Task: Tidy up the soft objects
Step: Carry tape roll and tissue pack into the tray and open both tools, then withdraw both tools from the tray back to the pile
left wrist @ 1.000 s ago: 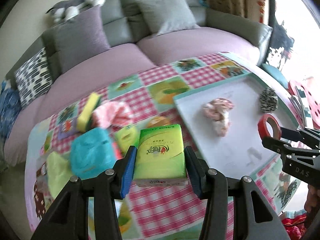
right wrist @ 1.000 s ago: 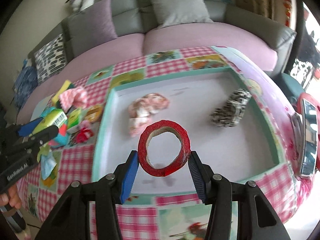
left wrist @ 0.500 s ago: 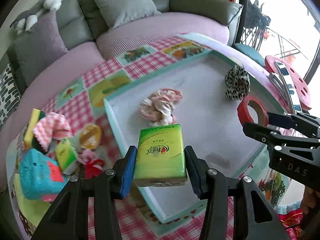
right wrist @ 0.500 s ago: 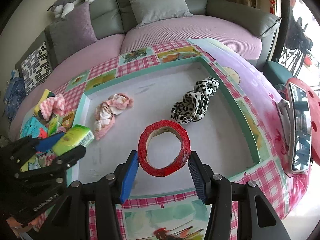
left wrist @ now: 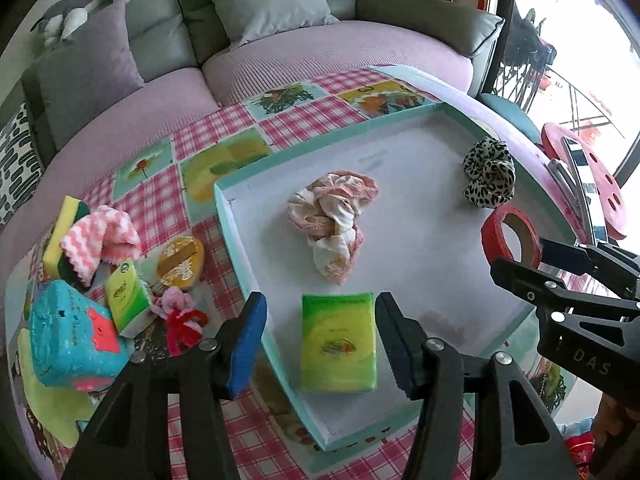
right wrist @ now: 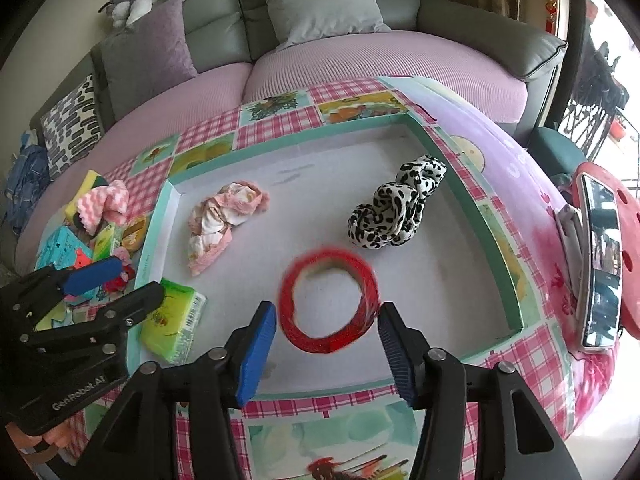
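Risk notes for release stage. Left gripper (left wrist: pixel 318 344) has its fingers spread, with gaps either side of the green tissue pack (left wrist: pixel 339 349), which lies flat inside the tray (left wrist: pixel 236 236) close to the near-left corner and its low wall. Right gripper (right wrist: pixel 326 344) also shows fingers spread; the red tape roll (right wrist: pixel 328 300) sits between and just ahead of them, free of both pads, and is motion-blurred in the right wrist view, so it is judged to be falling or rolling rather than settled. Contact with the tray floor cannot be confirmed. Likely fault: the roll lands on edge and rolls toward the leopard-print scrunchie (right wrist: pixel 398 208) or the near tray wall, possibly over it. Second fault: a left finger catches the tissue pack or the tray rim on withdrawal, dragging the pack out. Pink crumpled cloth (left wrist: pixel 334 220) rests mid-tray, apart from both. Several soft items remain outside on the checked tablecloth (left wrist: pixel 152 208), including the pink striped cloth (left wrist: pixel 100 240) and teal block (left wrist: pixel 72 340).
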The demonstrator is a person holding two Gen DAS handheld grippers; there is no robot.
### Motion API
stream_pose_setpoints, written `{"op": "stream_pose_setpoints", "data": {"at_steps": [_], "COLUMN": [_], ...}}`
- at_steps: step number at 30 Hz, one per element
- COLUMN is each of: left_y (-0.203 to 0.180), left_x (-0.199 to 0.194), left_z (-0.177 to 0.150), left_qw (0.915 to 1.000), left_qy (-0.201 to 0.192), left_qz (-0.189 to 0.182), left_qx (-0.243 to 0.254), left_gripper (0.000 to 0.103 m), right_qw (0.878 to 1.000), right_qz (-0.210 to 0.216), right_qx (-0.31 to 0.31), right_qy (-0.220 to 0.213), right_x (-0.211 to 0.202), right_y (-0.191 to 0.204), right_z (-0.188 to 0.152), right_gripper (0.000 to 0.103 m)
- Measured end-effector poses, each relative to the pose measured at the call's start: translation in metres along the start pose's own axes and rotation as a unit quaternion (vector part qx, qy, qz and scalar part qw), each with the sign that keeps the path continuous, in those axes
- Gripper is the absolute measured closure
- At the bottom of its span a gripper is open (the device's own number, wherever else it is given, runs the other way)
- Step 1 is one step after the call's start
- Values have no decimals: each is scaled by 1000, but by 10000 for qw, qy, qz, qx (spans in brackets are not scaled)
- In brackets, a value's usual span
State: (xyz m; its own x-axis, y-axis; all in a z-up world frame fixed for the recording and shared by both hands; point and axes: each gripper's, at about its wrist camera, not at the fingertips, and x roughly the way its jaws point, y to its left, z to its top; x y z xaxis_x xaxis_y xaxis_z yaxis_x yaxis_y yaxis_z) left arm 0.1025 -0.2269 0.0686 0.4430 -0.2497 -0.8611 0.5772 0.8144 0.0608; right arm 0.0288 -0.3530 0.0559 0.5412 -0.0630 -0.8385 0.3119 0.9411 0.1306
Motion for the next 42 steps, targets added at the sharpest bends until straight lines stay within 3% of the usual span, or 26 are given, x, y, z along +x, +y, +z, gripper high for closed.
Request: {"op": "stream_pose_setpoints", "data": {"at_steps": [5, 8, 9, 10, 11, 13, 17, 20, 32, 42], "left_y": [16, 36, 43, 50, 59, 74, 104, 125, 197, 226], "left_x": [-5, -5, -6, -7, -8, -11, -19, -24, -55, -71], "left_z": [-5, -11, -14, -16, -19, -25, -38, -48, -90, -111], "left_qw": [9992, 9966, 9957, 9945, 9930, 9895, 9820, 9758, 9489, 9384], "left_qy": [83, 216, 236, 249, 264, 278, 250, 232, -31, -340], "left_qz": [353, 654, 732, 809, 907, 1102, 1365, 1494, 1792, 1800], "left_qx": [-168, -446, -526, -611, -715, -895, -1284, -1577, -2599, -2931], "left_gripper": [45, 45, 45, 42, 31, 20, 20, 19, 18, 17], "right_qw": [9999, 9998, 9998, 9998, 9998, 9997, 9996, 9996, 9982, 9953], "right_qz": [-43, -60, -54, -44, -43, -54, -72, -73, 101, 451], "right_qx": [-107, -162, -175, -193, -205, -239, -260, -269, -575, -851], "right_qy": [10, 42, 31, 31, 36, 45, 70, 64, 102, 131], "right_x": [-3, -4, -4, -5, -5, -5, -4, -5, -6, -6], "right_y": [4, 7, 8, 9, 10, 12, 14, 17, 50, 85], "right_z": [0, 0, -1, -1, -1, -1, -3, -4, -7, -11], "right_gripper": [38, 19, 19, 19, 18, 16, 16, 0, 0, 0]}}
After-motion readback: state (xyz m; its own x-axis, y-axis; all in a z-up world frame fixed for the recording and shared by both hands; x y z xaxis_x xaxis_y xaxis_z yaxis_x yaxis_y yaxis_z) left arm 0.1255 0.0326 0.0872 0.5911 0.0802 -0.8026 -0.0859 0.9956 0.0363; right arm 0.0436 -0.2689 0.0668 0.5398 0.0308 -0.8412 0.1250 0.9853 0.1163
